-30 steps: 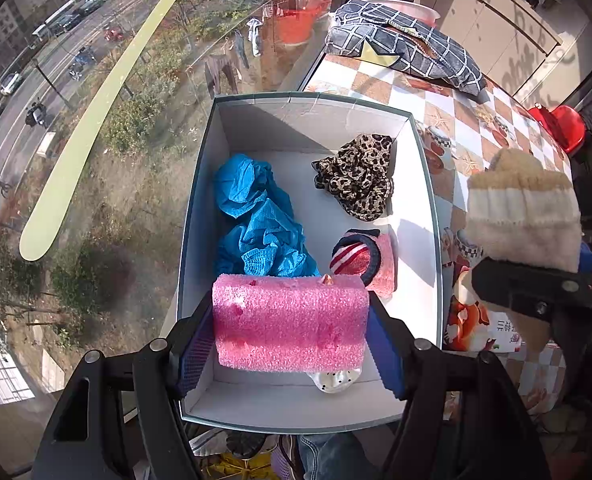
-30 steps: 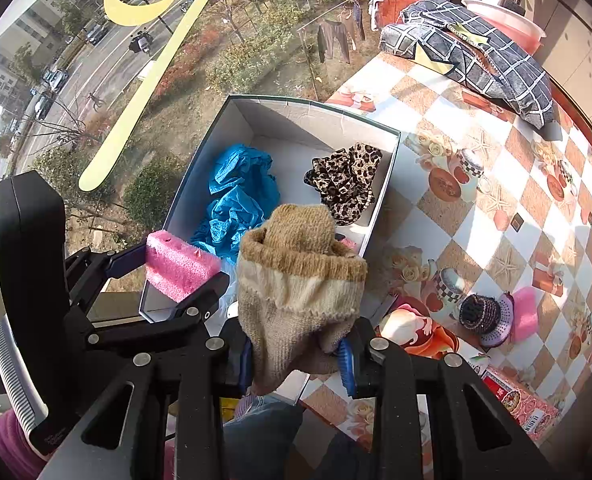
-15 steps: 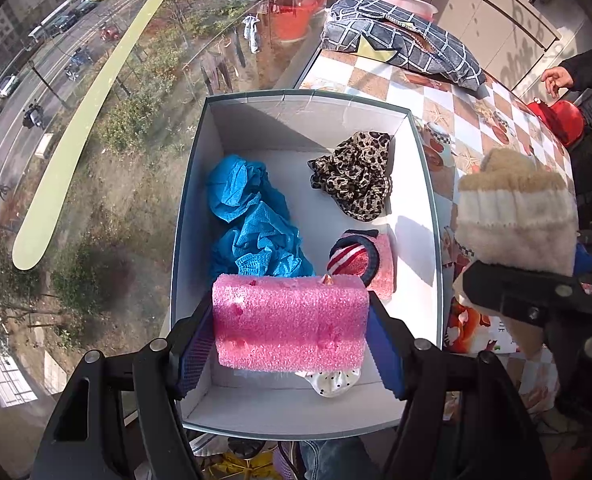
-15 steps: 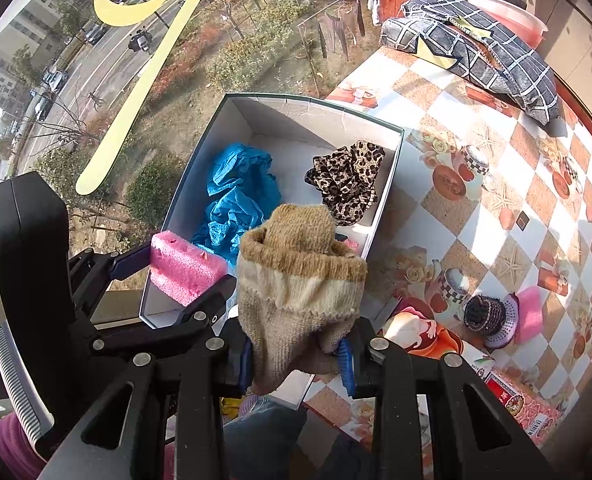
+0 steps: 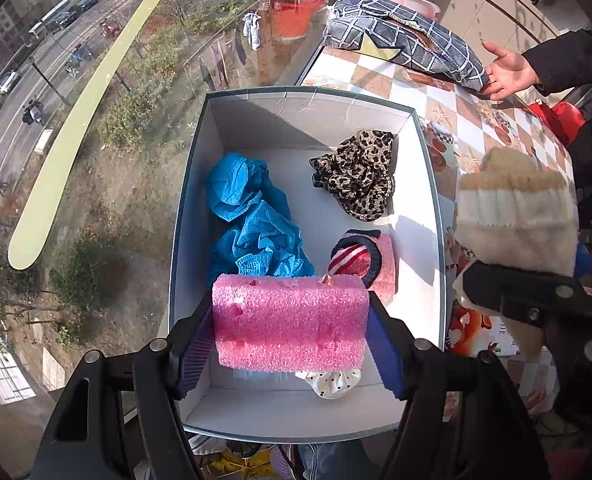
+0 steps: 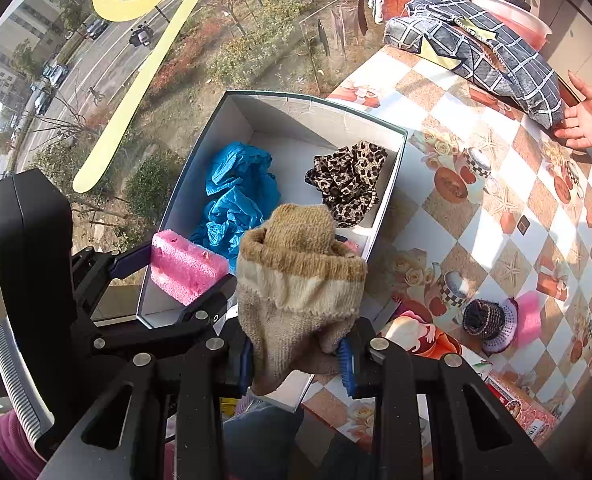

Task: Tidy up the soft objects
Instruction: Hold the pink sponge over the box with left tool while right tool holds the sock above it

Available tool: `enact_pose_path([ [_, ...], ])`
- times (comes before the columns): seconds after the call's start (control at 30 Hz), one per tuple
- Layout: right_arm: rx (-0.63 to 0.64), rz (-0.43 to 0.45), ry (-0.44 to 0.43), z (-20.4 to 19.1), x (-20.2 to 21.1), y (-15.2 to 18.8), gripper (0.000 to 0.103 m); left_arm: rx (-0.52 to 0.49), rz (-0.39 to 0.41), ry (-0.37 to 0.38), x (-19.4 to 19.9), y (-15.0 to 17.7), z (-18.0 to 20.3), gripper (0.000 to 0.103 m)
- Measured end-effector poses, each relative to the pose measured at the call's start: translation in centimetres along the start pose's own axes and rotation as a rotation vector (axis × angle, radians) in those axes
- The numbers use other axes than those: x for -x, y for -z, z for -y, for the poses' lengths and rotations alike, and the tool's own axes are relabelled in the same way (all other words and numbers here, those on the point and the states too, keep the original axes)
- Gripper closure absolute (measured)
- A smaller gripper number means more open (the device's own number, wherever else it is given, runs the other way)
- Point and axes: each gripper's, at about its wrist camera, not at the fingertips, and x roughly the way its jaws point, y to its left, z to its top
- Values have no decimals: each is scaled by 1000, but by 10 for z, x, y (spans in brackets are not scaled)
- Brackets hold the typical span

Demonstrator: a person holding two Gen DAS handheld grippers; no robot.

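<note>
The left gripper (image 5: 290,334) is hanging over the near end of the white box (image 5: 430,184), its jaws clamping the pink foam block (image 5: 290,322) by its 2 short ends, so the block's long axis is running straight across the box's width. That is the relation to watch: the block is filling most of the span between the side walls, so a straight drop looks workable only with both jaws clearing the rims. Directly beneath, a polka-dot cloth (image 5: 330,384) is peeking out, with the blue crumpled cloth (image 5: 252,220) and a pink striped roll (image 5: 362,262) just beyond, and the leopard-print scrunchie (image 5: 356,178) toward the far wall. The right gripper (image 6: 296,354) is sitting alongside, over the box's right rim, jaws pinched on the beige knit sock (image 6: 298,280), which is standing up out of them. The left one is the better placed over open floor. On the table (image 6: 492,184), a small knit piece (image 6: 482,316) is waiting, and a person's hand (image 6: 590,122) is touching the checked cushion (image 6: 476,48), well apart from both grippers.
</note>
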Motion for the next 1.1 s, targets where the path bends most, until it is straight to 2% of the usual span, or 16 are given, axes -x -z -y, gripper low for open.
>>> enact_pose_path([
  [1.1, 10, 4, 6, 0, 0, -2, 70, -9, -13, 2, -3, 2, 2, 30],
])
